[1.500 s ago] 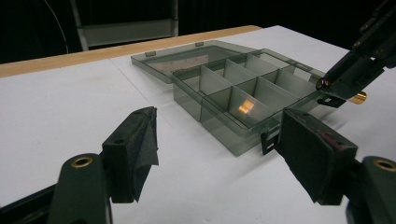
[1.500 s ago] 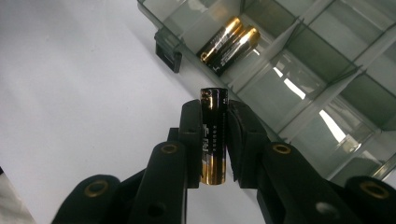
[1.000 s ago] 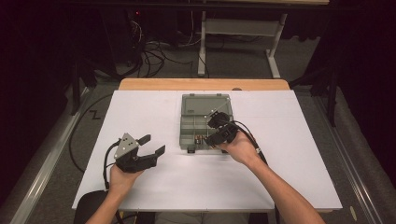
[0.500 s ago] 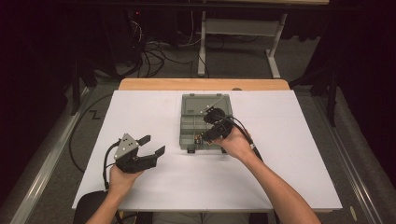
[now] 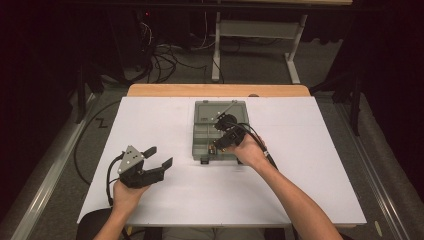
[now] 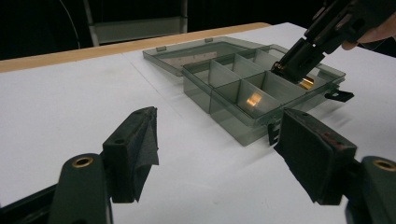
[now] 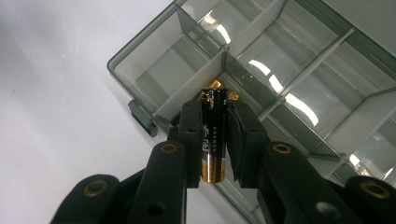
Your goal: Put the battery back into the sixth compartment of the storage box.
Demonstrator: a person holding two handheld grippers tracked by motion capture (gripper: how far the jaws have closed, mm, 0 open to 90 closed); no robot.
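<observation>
Over the organiser box, right gripper clamps a battery; left gripper — jaws spread, empty.

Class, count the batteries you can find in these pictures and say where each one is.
1. The battery is clamped in the right gripper, just above the open compartment box. Gold glints on the dividers look like reflections; another could be hidden.

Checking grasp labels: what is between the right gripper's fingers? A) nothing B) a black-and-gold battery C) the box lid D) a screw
B: in the right gripper view the right gripper is shut on a black-and-gold battery, held above the compartment box.
</observation>
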